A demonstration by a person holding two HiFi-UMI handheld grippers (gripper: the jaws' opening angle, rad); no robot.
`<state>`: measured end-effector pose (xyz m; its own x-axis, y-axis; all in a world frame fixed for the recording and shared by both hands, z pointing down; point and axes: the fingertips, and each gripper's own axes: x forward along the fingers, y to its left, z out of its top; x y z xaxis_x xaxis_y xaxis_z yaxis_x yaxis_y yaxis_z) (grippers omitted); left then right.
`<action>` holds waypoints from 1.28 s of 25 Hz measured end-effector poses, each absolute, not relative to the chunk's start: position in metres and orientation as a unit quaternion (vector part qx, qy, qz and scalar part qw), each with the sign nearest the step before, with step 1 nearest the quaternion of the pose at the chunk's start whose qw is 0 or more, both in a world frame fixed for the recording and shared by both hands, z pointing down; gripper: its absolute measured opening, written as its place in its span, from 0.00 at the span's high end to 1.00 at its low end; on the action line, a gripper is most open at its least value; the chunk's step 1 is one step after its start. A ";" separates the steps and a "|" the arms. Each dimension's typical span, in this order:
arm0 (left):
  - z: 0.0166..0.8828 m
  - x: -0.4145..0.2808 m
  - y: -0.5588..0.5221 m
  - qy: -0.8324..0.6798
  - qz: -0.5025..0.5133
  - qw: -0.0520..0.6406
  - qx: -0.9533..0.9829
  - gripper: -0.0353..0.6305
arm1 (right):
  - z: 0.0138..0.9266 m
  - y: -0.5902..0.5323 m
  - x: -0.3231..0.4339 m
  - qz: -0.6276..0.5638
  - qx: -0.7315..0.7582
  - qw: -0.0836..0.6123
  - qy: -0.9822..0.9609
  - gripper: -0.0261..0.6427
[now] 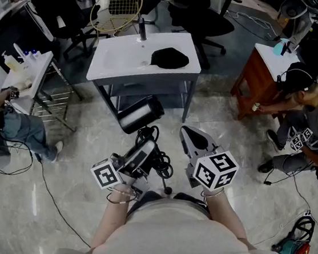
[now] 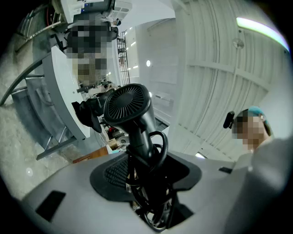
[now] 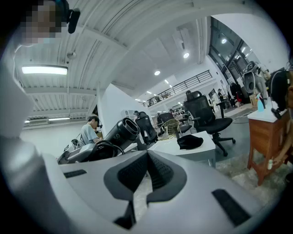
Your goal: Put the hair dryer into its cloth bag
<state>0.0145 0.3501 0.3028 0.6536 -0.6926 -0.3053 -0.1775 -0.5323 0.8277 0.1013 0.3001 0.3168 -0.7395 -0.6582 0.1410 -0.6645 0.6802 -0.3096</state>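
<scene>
My left fingers (image 2: 114, 171) clamp the hair dryer (image 2: 129, 104) by its handle, held in the air before me. My right fingers (image 3: 130, 173) are pressed together, empty. Ahead, the black cloth bag (image 1: 170, 57) lies on the white desk (image 1: 118, 61).

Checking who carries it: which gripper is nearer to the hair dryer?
Left. The left gripper is shut on the handle of the hair dryer; the right gripper, shut and empty, sits apart to its right.
</scene>
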 end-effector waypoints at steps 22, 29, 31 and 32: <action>0.309 -0.003 0.345 -0.251 -0.316 0.407 0.819 0.63 | 0.328 0.298 0.095 0.197 0.391 -0.014 -0.899 0.96; 0.323 -0.022 0.347 -0.236 -0.317 0.437 0.808 0.63 | 0.339 0.306 0.081 0.216 0.403 -0.002 -0.890 0.96; 0.329 -0.022 0.344 -0.236 -0.313 0.440 0.808 0.63 | 0.343 0.298 0.084 0.218 0.406 -0.003 -0.887 0.96; 0.332 -0.023 0.340 -0.239 -0.310 0.439 0.809 0.63 | 0.345 0.292 0.086 0.219 0.408 -0.004 -0.886 0.96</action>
<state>-0.0227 0.3405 0.3317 0.6945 -0.6579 -0.2912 -0.1140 -0.5003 0.8583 0.0857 0.2923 0.3451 -0.6662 -0.7258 0.1714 -0.7222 0.5707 -0.3909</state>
